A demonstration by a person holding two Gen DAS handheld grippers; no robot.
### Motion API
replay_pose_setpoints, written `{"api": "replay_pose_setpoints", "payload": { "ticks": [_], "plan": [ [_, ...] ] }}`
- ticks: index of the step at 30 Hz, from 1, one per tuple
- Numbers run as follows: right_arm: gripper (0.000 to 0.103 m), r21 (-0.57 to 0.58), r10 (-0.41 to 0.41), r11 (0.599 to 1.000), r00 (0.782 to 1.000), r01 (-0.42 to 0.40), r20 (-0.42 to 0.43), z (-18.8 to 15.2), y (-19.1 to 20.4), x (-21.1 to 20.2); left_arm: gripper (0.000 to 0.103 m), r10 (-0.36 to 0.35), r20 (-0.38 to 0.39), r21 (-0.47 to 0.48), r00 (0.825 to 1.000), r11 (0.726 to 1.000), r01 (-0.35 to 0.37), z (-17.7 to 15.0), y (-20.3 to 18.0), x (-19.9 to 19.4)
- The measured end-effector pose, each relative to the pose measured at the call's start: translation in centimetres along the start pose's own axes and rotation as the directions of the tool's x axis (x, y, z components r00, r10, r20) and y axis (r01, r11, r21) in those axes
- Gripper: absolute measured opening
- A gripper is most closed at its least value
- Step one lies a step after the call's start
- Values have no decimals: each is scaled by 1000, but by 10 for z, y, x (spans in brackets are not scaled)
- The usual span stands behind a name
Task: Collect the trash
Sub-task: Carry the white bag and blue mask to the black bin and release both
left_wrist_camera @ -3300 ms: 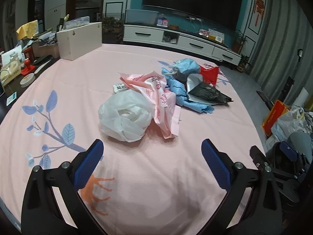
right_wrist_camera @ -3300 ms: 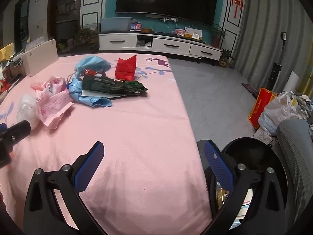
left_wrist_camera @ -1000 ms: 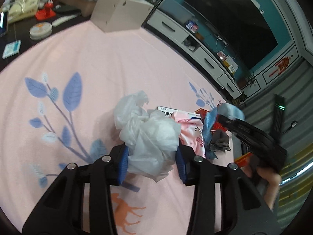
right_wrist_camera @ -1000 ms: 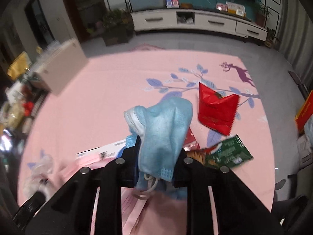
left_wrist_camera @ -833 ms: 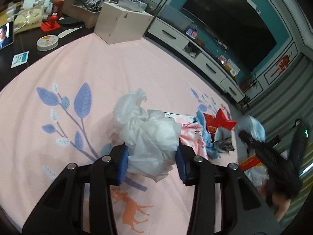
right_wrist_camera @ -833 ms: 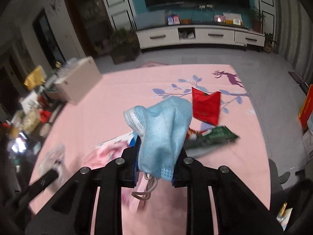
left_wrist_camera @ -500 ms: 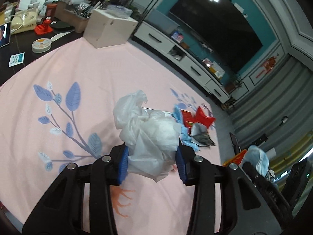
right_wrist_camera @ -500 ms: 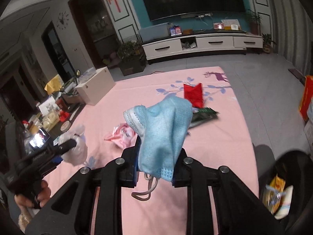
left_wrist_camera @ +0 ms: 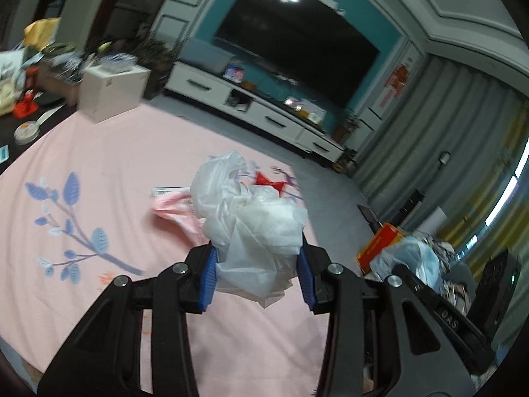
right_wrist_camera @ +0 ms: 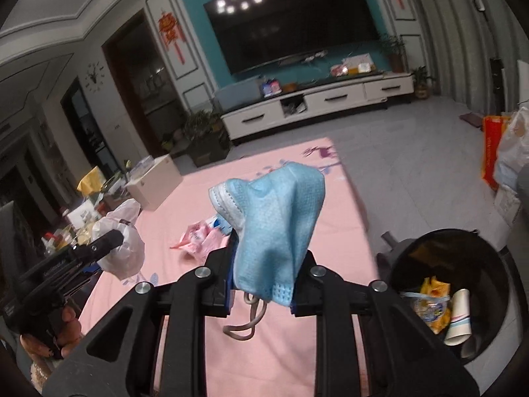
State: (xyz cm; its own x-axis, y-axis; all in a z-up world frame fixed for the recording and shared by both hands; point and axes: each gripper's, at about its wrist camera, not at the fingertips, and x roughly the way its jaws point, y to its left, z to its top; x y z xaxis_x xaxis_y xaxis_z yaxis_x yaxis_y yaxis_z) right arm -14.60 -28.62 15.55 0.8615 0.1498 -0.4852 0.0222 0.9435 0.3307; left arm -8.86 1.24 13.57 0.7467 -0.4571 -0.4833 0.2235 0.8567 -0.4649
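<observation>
My left gripper (left_wrist_camera: 256, 274) is shut on a crumpled white plastic bag (left_wrist_camera: 251, 218) and holds it above the pink tablecloth (left_wrist_camera: 99, 165). My right gripper (right_wrist_camera: 261, 284) is shut on a blue face mask (right_wrist_camera: 277, 218), held high near the table's right edge, with its ear loop hanging down. A black trash bin (right_wrist_camera: 443, 294) with wrappers and a paper cup inside stands on the floor to the lower right. A pink wrapper (left_wrist_camera: 175, 208) and a red packet (left_wrist_camera: 269, 180) lie on the table. The left gripper with the white bag shows in the right wrist view (right_wrist_camera: 122, 248).
A white box (left_wrist_camera: 110, 94) and clutter sit at the table's far left edge. A TV cabinet (right_wrist_camera: 314, 102) stands along the far wall. An orange box (left_wrist_camera: 380, 248) and bags lie on the floor to the right.
Both grippers closed on their items and lifted them. They have since swung right, away from the pile; the bin has come closer in the right wrist view.
</observation>
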Motion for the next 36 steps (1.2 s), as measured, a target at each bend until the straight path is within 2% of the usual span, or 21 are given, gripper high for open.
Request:
{"api": "replay_pose_setpoints", "payload": {
  "ticks": [6, 10, 17, 26, 36],
  "plan": [
    [24, 54, -88, 995, 992, 84, 86, 6, -31, -27, 42, -86, -55, 84, 995, 992, 91, -19, -52, 11],
    [24, 83, -133, 989, 986, 125, 101, 8, -54, -35, 42, -72, -62, 141, 995, 987, 80, -31, -84, 26],
    [25, 161, -197, 971, 975, 179, 107, 6, -101, -48, 42, -120, -145, 172, 982, 974, 145, -59, -141, 65],
    [25, 294, -337, 902, 941, 316, 20, -5, -165, -44, 42, -120, -281, 237, 952, 953, 190, -101, -193, 118],
    [25, 348, -356, 863, 930, 367, -97, -18, -201, -20, 42, -90, -399, 278, 913, 936, 214, -137, -223, 165]
  ]
}}
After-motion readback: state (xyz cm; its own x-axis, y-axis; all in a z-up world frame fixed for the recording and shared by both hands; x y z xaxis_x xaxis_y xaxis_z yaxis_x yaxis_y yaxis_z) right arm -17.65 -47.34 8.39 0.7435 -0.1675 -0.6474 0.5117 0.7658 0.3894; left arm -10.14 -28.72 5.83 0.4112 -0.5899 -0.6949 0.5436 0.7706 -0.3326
